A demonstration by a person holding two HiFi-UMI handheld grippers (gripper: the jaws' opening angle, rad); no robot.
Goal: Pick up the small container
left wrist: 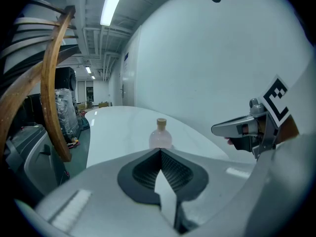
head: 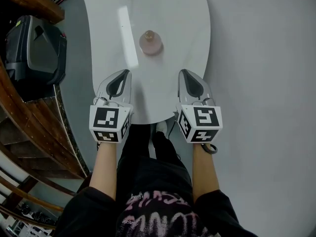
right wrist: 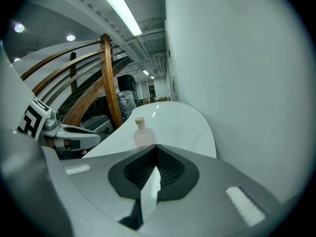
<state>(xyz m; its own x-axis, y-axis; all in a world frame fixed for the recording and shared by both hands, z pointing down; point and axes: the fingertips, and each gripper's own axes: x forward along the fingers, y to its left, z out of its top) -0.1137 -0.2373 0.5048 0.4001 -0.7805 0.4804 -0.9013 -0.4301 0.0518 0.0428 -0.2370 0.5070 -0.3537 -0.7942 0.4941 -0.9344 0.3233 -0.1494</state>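
A small pinkish bottle with a cork stopper (head: 150, 42) stands upright on the white oval table (head: 173, 9), ahead of both grippers. My left gripper (head: 124, 74) and right gripper (head: 183, 73) hover side by side over the table's near edge, each a short way from the bottle. Both are shut with nothing between the jaws. In the left gripper view the bottle (left wrist: 160, 135) rises just beyond the shut tips (left wrist: 160, 152), and the right gripper (left wrist: 247, 127) shows at the right. In the right gripper view the bottle (right wrist: 141, 132) sits slightly left of the tips (right wrist: 156, 148).
A black and grey case (head: 34, 53) sits on the floor to the left of the table. Curved wooden rails (head: 29, 127) run along the left side. A pale wall or floor surface (head: 266, 58) fills the right. The person's legs stand below the table's near edge.
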